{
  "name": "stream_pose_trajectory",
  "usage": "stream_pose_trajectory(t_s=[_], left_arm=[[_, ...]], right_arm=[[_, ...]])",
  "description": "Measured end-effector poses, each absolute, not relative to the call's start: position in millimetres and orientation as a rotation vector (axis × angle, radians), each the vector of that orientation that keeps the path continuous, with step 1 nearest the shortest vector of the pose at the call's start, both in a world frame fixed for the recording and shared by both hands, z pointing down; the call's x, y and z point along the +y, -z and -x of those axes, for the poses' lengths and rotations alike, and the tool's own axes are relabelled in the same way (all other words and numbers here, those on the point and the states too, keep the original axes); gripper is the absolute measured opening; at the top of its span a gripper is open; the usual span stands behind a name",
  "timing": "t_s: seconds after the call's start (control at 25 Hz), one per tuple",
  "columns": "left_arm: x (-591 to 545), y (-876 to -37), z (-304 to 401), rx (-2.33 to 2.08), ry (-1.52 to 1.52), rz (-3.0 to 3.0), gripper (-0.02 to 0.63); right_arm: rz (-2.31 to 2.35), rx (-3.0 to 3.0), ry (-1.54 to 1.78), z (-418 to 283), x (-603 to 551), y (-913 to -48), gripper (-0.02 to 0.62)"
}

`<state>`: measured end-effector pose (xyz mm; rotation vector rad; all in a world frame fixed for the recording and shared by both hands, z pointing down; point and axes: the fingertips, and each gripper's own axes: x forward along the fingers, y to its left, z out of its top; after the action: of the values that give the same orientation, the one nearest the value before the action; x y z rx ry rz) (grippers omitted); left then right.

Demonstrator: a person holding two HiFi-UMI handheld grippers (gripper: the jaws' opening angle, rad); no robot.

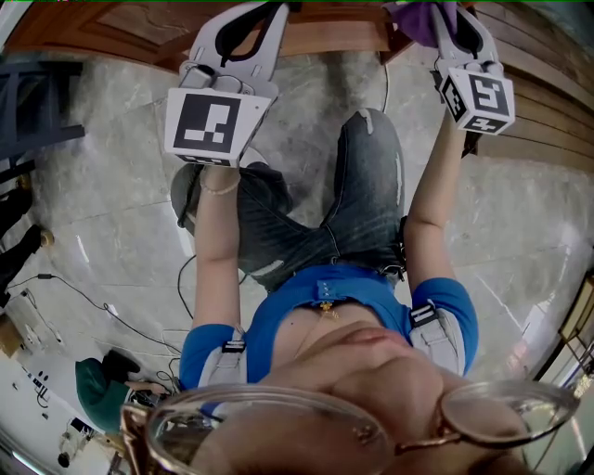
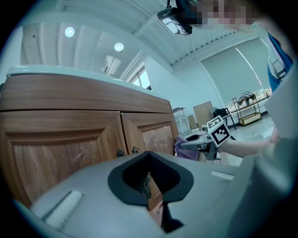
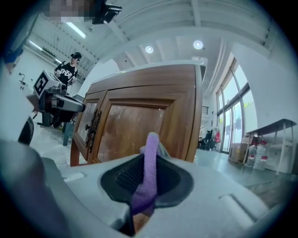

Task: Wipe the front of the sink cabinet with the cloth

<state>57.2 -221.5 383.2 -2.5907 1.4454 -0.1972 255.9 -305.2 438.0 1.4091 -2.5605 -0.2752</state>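
The wooden sink cabinet (image 1: 325, 37) runs along the top of the head view, with its two panelled doors (image 2: 60, 148) and small metal handles (image 2: 125, 151) facing me. My right gripper (image 1: 444, 14) is shut on a purple cloth (image 1: 419, 20) and holds it against the cabinet front near its right corner (image 3: 139, 130). The cloth (image 3: 150, 172) stands up between the jaws. My left gripper (image 1: 269, 7) is up by the cabinet's middle, shut with nothing in it. Its closed jaws (image 2: 151, 186) point at the door seam. The right gripper (image 2: 193, 144) with the cloth (image 2: 184, 149) shows beyond them.
I crouch on a grey marble floor (image 1: 111, 186) with cables (image 1: 93, 301) trailing at the left. A dark bench (image 1: 28, 121) stands far left and slatted wood panelling (image 1: 548, 102) at the right. A person in black (image 3: 70, 69) stands in the background.
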Motion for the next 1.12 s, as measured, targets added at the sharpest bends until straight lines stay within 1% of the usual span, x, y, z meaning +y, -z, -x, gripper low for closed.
stream_pose_trajectory(t_s=[0.36,0.84,1.12], left_arm=[[-222.5,-387.7,-57.3,1.447,0.202,2.602,0.000],[-224.1,-389.7,-52.4,1.460,0.205,2.599,0.000],[-224.6,-391.2,-49.9,1.473,0.209,2.594,0.000]], right_arm=[[-1.435,-2.588,0.286,-258.6,-304.7,-445.0,0.055],[-1.438,-2.527,0.202,-258.2,-307.0,-497.2,0.055],[-1.478,-2.512,0.204,-255.9,-307.1,-502.8,0.055]])
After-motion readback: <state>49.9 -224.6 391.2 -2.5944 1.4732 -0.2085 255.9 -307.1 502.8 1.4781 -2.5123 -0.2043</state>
